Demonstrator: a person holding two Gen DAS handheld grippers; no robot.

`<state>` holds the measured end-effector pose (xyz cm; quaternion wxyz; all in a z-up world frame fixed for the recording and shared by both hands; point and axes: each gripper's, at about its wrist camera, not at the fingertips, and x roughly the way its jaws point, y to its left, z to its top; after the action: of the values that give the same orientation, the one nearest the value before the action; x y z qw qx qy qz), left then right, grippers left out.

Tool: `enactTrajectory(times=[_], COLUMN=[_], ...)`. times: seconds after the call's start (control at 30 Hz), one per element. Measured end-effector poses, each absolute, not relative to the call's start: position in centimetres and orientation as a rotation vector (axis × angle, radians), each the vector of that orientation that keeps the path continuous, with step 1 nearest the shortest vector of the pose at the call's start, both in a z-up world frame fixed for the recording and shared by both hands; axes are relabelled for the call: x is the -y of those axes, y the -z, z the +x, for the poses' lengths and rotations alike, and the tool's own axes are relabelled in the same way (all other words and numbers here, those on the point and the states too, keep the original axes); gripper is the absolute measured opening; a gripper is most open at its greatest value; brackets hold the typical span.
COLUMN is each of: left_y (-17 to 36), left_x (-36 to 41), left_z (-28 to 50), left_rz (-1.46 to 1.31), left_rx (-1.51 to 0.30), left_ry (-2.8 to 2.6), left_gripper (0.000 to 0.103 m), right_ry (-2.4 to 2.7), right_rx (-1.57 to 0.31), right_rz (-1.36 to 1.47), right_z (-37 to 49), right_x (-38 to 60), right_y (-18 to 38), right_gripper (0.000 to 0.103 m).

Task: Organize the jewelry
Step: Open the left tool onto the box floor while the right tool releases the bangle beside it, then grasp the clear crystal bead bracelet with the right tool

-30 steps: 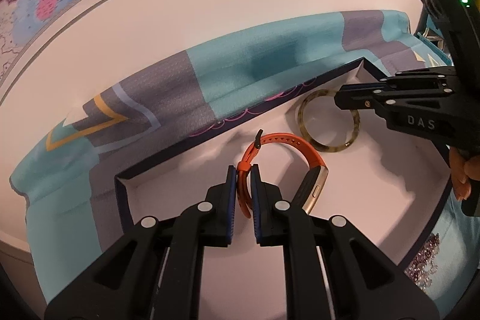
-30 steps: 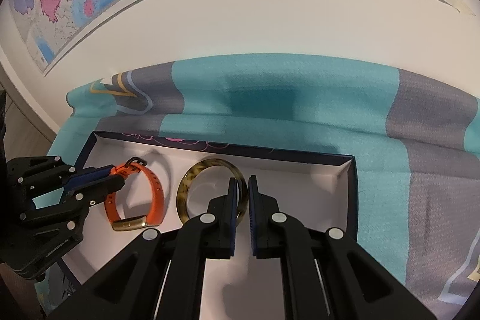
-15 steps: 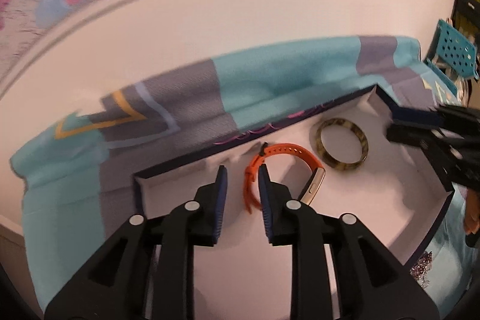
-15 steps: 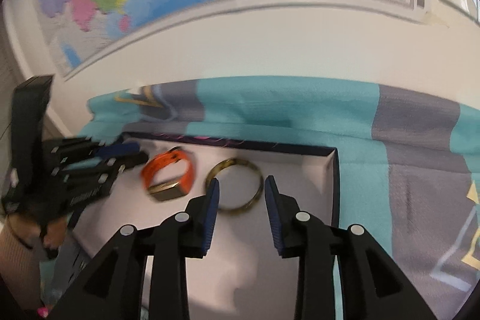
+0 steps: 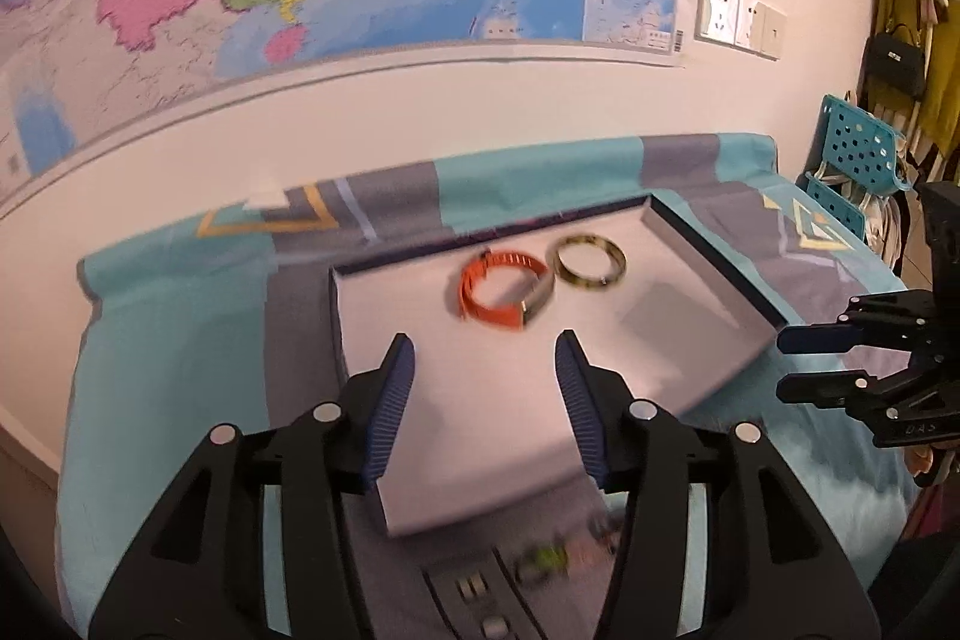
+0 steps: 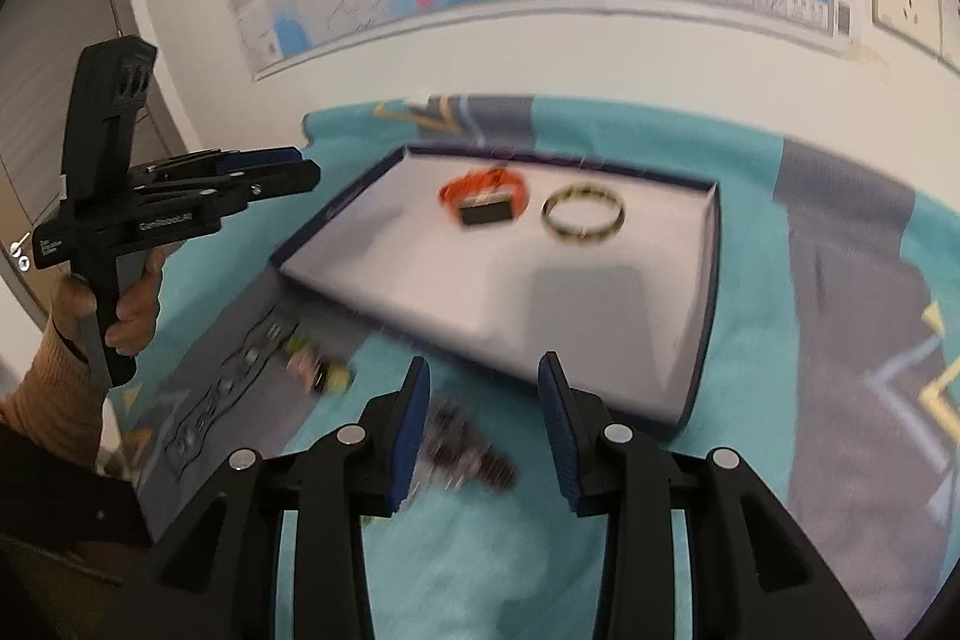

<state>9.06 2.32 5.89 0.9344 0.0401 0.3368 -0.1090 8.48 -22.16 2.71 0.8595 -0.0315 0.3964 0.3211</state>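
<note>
An orange band watch [image 5: 501, 292] [image 6: 483, 196] and a tortoiseshell bangle [image 5: 590, 262] [image 6: 583, 214] lie side by side at the far end of a shallow white tray with a dark blue rim [image 5: 708, 244] [image 6: 702, 280]. My left gripper [image 5: 483, 346] hovers over the tray's near part, its jaws opening with nothing between them. My right gripper [image 6: 485, 370] is off the tray's near edge, above a dark beaded piece [image 6: 474, 454] on the cloth. Its jaws are opening too and hold nothing.
A teal and grey cloth [image 5: 180, 340] covers the table. A grey strap with holes [image 6: 240, 370] and a small green piece [image 6: 318, 370] lie in front of the tray. A blue perforated basket [image 5: 858, 154] and hanging bags stand at the right, a wall map behind.
The left gripper let go of the orange watch and the right one left the bangle. Both opened and pulled back toward the near edge of the tray.
</note>
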Motion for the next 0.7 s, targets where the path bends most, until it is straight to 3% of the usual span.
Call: enactTrajectory(times=[0.33, 0.7], left_y=[-2.8, -1.4], left_x=[-1.7, -1.4], left_z=[2.8, 1.3], left_rz=[0.047, 0.007], left_rx=[-0.702, -0.732], left_ry=[0.194, 0.207], left_gripper=[0.057, 0.061], right_ry=[-0.681, -0.597], right_rx=[-0.936, -0.929], right_rz=[-0.06, -0.019], right_z=[4.8, 5.5], right_x=[21.0, 20.0], right_y=[0.8, 1.6], right_gripper=[0.035, 0.036])
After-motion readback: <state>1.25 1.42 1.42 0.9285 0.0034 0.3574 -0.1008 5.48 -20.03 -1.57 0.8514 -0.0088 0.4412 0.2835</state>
